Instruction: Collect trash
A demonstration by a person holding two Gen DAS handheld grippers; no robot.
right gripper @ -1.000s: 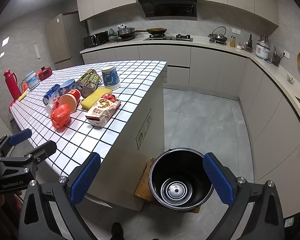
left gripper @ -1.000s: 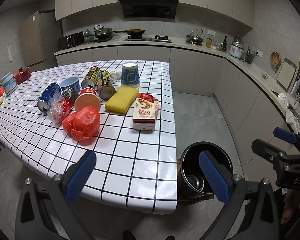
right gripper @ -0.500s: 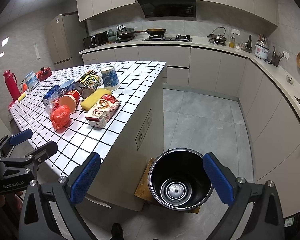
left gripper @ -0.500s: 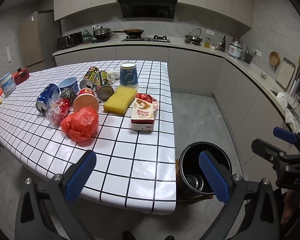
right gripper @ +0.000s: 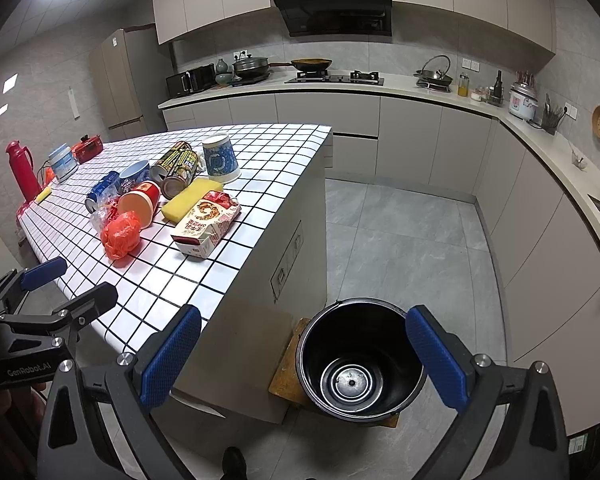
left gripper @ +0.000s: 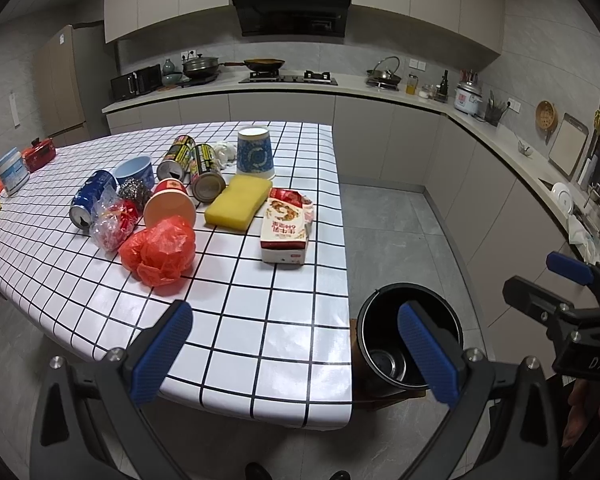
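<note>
Loosely crumpled, the red plastic bag [left gripper: 159, 249] lies on the checked table [left gripper: 260, 320]

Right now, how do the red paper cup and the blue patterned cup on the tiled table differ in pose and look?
The red paper cup lies on its side with its open mouth facing the camera; the blue patterned cup stands upside down, base up. The red paper cup sits in the clutter, against the orange plastic bag; the blue patterned cup stands further back, behind the yellow sponge. Both are tapered cups, untouched on the table.
</note>
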